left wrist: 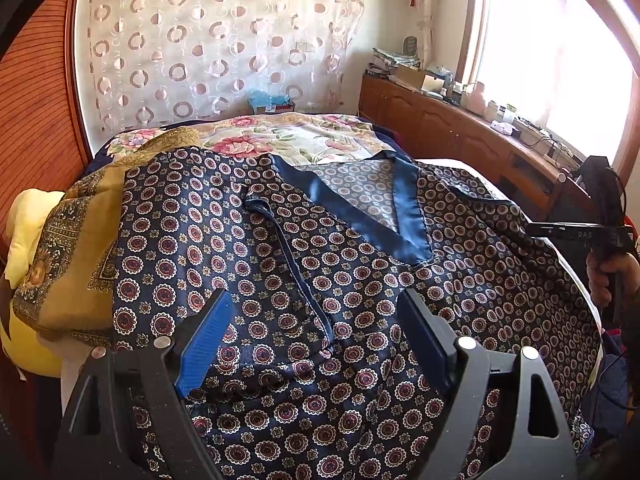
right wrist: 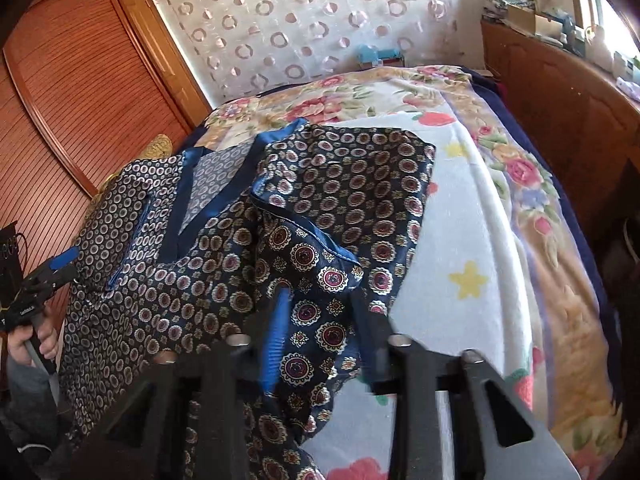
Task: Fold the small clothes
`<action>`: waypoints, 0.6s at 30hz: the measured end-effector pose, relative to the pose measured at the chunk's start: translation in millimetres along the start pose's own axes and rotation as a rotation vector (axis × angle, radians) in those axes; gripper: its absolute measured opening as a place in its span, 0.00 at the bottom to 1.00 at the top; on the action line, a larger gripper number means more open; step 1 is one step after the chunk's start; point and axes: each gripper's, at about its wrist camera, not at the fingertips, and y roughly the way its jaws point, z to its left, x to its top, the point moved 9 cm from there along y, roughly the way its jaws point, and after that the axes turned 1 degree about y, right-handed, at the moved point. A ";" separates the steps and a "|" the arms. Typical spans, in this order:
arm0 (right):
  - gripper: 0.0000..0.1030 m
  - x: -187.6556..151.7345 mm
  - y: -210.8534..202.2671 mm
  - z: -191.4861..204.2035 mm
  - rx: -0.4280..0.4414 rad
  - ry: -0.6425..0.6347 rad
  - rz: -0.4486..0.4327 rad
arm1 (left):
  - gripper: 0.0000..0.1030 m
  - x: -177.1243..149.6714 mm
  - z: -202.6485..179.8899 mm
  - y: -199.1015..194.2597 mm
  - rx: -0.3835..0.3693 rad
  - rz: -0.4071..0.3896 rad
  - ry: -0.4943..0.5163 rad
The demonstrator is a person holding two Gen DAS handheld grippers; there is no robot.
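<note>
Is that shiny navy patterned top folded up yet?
Mostly spread: the navy patterned satin top lies open, V-neck showing; only one edge is lifted between the right gripper.

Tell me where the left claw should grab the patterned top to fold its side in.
Pinch the navy patterned top at its left side edge, draped over the gold scarf, bringing the left claw from the outside. That edge sits raised and free; the middle lies flat.

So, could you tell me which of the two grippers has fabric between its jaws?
The right gripper: a fold of the navy patterned top sits between its jaws. The left gripper hovers open above it.
</note>
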 end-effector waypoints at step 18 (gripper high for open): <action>0.08 -27.4 10.8 59.5 0.043 -0.202 0.085 | 0.82 6.8 8.9 0.0 0.018 -0.020 -0.010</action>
